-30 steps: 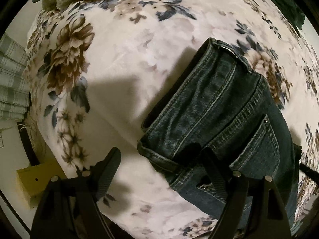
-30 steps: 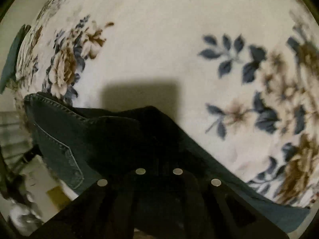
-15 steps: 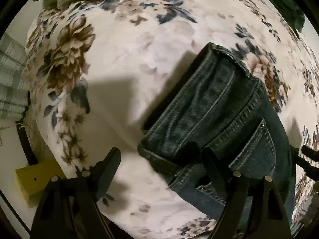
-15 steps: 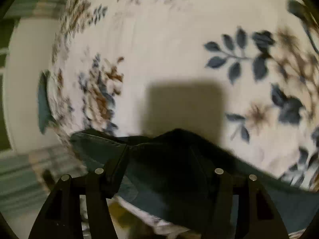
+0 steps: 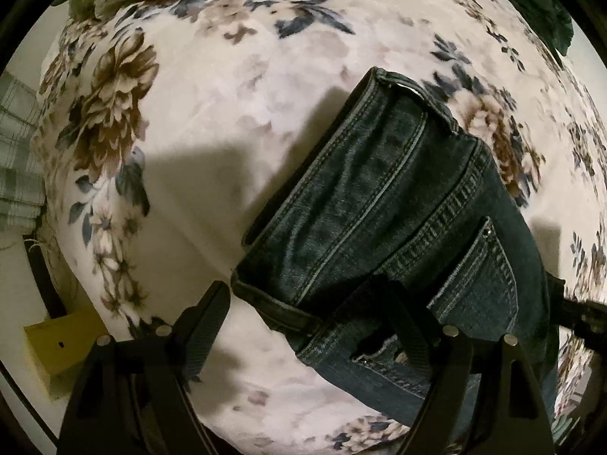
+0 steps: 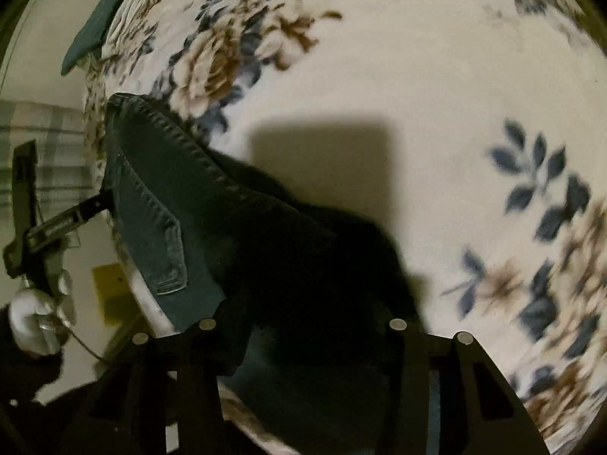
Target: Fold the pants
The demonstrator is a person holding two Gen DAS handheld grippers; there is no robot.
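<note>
The floral blanket [image 5: 212,144] carries everything, and on it my jeans [image 5: 398,227] lie as a compact folded bundle near the blanket's near edge, waistband and back pocket [image 5: 481,288] on top, leg hems stacked at the bundle's near-left corner. I judge the folding largely done: layers are stacked and nothing trails loose in either view; what may remain is a last squaring or one further fold, which I cannot settle from here. My left gripper [image 5: 303,322] hangs straight over the bundle's near corner with its jaws wide, one finger [image 5: 206,314] over bare blanket, the other over the denim, pressing nothing. My right gripper [image 6: 299,337] has its jaws part open and closing, dark denim [image 6: 159,204] lying between and beneath them; whether the pads bear on it I cannot tell. A second ago that gripper was fully shut on the cloth; it has since let go and rolled, so the blanket pattern now sits turned in its view, while the left view is unchanged.
</note>
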